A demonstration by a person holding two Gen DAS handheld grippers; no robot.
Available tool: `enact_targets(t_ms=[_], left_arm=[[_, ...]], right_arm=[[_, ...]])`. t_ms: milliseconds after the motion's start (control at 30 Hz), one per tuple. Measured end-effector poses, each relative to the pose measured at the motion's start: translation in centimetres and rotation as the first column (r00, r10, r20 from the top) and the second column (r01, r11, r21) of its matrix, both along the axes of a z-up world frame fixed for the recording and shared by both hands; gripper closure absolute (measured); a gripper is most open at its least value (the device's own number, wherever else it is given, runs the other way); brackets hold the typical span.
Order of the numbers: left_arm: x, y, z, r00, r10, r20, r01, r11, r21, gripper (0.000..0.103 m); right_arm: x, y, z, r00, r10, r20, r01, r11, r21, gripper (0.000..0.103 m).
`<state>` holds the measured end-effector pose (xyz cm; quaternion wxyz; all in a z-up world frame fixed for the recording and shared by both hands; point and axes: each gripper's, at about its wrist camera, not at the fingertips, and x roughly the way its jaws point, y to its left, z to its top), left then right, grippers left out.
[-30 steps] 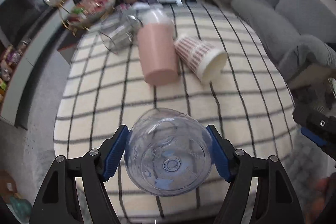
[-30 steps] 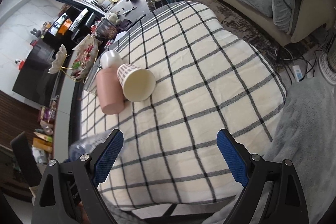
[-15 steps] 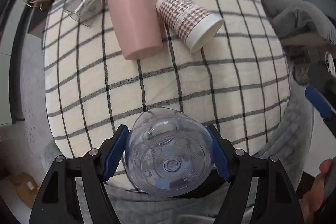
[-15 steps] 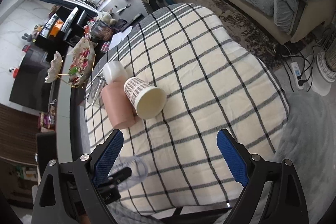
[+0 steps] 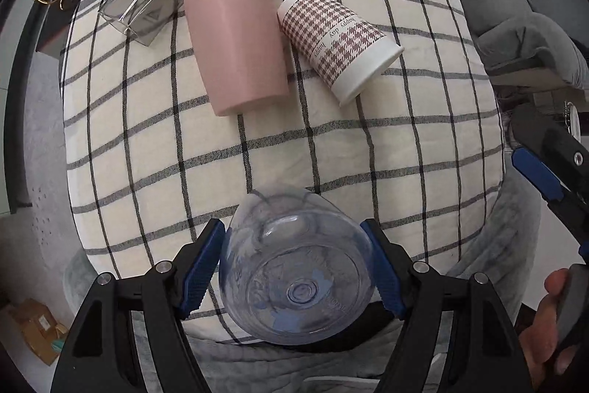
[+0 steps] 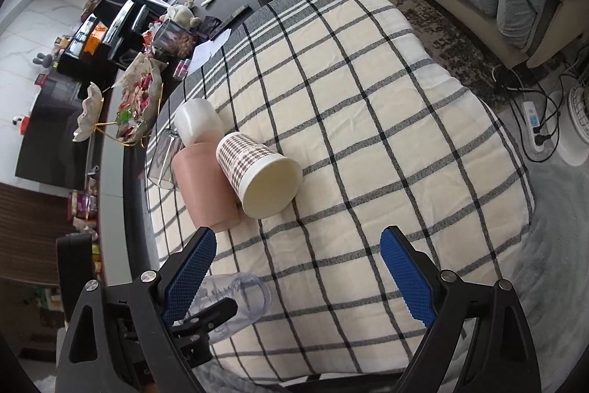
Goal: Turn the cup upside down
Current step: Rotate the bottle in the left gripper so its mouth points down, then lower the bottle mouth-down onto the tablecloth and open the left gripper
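Clear cup [image 5: 296,267] clamped in left hand-held gripper [image 5: 294,269]; right hand-held gripper [image 6: 296,277] released; pink cup [image 5: 235,39], houndstooth cup [image 5: 338,43] beyond.

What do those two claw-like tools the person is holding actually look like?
Both look alike. The left gripper and the right gripper each have two angular black plastic arms with triangular cut-outs and silver screw heads. Each arm ends in a bright blue finger pad with a fine diamond-grid texture. No cables show. At the left view's edge, bare fingers wrap the other tool's handle.
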<state>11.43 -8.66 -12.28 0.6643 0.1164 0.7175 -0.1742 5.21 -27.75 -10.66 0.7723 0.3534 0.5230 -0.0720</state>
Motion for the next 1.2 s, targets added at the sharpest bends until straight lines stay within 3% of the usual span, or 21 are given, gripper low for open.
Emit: enact_targets(t_ms=[167,233,367,567,700,833,1200], left_arm=[[-0.4,0.1,0.4,0.999,-0.009,0.032,0.009,1.000,-0.004,0.028],[-0.6,0.3,0.9,0.999,-0.002,0.055,0.002,1.000,-0.010,0.021],[-1.1,0.9,1.7,0.994,0.020,0.103,-0.019,1.000,-0.018,0.019],[-3.0,2.0,4.9,0.969,0.057,0.239,-0.044,0.997,-0.057,0.019],[-5.0,3.1,7.1,0.931,0.084,0.356,-0.063,0.996,-0.070,0.019],[-7.5,4.9,9.2,0.868,0.137,0.478,-0.110,0.990,-0.086,0.019],[-12.9,8.4,12.4,0.710,0.226,0.668,-0.193,0.973,-0.123,0.018]], right_arm=[[-0.1,0.1,0.5,1.000,0.005,0.014,-0.005,1.000,-0.018,0.012],[-0.5,0.2,1.1,1.000,0.009,0.028,-0.008,0.999,-0.033,0.012],[-1.2,0.4,2.7,0.998,0.018,0.061,-0.013,0.997,-0.082,0.012],[-3.0,1.5,5.7,0.992,0.040,0.117,-0.020,0.985,-0.171,0.012],[-4.7,2.7,7.8,0.985,0.071,0.159,-0.029,0.966,-0.256,0.012],[-6.5,4.3,9.7,0.973,0.115,0.202,-0.036,0.933,-0.358,0.012],[-10.5,8.3,12.4,0.931,0.215,0.295,-0.033,0.854,-0.519,0.012]])
